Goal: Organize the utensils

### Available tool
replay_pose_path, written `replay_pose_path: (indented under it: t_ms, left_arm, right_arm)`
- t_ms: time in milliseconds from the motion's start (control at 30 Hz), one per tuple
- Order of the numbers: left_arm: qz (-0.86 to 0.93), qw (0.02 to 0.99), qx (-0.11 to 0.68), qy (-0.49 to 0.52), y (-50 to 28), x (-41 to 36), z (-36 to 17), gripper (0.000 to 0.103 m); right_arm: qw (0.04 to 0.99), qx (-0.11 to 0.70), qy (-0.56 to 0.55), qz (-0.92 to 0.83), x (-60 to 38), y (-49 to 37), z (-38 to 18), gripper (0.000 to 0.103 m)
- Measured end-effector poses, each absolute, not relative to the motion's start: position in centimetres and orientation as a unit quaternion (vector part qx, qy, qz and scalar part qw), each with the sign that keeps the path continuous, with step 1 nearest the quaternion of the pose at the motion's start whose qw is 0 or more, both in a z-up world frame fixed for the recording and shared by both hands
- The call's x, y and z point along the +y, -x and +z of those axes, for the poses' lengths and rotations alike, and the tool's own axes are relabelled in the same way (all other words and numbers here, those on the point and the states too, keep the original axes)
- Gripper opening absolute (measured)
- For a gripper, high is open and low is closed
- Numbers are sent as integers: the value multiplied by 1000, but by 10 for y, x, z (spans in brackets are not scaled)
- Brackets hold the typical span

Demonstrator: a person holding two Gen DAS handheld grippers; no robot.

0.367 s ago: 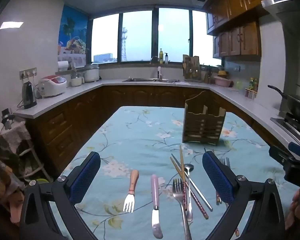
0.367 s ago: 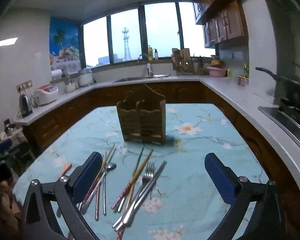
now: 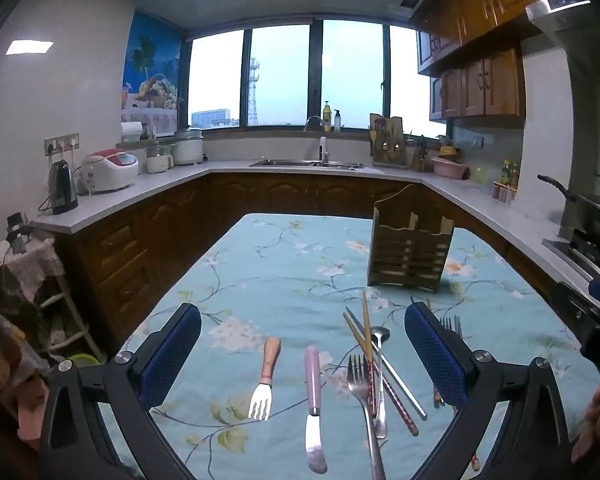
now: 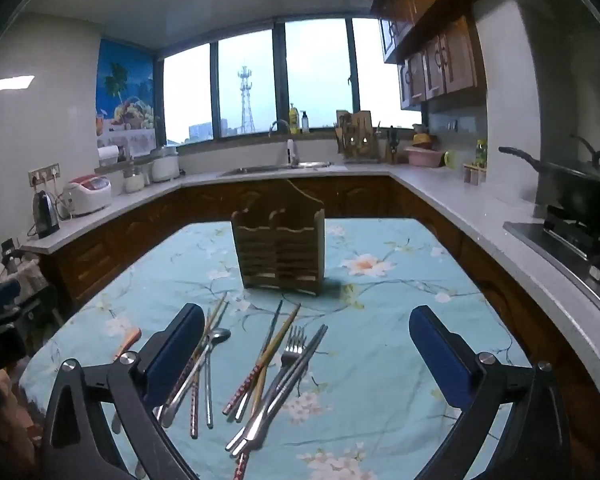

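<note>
Floral tablecloth (image 3: pixel 284 264) bears scattered utensils (image 4: pixel 268 368) beneath both wide-open, empty tools (image 3: pixel 302 346) (image 4: pixel 306 344).

Kitchen was dim, daylight came through wide window (image 3: pixel 286 76) at 12 o'clock. Sink (image 3: pixel 306 164) sat under it. Dark wooden cabinets (image 3: pixel 148 240) ran under pale countertop (image 3: pixel 112 200) at 9 o'clock. Upper cabinets (image 3: pixel 482 84) hung at 2 o'clock. Ceiling light (image 3: pixel 29 47) glowed at 10 o'clock.

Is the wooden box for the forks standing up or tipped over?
Standing up. The wooden utensil holder sits flat on the flowered tablecloth, slots facing upward.
</note>
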State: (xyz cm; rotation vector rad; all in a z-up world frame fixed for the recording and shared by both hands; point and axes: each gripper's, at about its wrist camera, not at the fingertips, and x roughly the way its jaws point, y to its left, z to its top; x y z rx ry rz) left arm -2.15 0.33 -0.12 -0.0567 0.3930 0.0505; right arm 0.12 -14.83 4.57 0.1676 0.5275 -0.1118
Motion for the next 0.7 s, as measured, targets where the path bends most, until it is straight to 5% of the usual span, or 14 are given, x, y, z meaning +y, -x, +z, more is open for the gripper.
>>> replay_pose_path:
  t_ms: [700]
  left_arm:
    - [30, 980, 195, 20, 17, 1, 0, 102]
  right_arm:
    - [965, 243, -83, -54, -145, 9, 57, 103]
